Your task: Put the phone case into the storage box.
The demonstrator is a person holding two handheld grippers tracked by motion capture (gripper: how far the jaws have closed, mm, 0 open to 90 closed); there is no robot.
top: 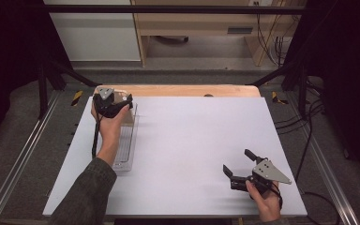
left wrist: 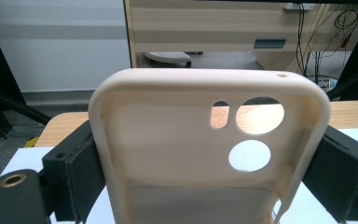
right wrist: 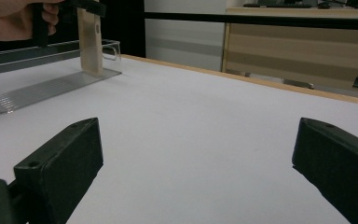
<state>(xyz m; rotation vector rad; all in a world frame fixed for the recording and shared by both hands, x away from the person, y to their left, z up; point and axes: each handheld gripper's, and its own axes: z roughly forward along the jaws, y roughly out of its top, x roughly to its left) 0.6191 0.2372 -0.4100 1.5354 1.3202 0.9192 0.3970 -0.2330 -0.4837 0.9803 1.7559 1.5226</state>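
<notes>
Left gripper clamps upright phone case over clear rack at table's far-left corner; right gripper open, empty.

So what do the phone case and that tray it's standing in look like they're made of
Phone case: looks like soft cream silicone or rubbery plastic, matte, with rounded moulded edges and clean camera cutouts. Tray: probably clear acrylic or hard plastic, see-through and glossy, with a ribbed floor. The left hand-held gripper clamps the case.

Left gripper with its two black jaws pressed against the side edges of a cream phone case, held upright, hollow side toward the camera. Three camera cut-outs sit in the case's upper right; white table below, wooden cabinet beyond.
</notes>
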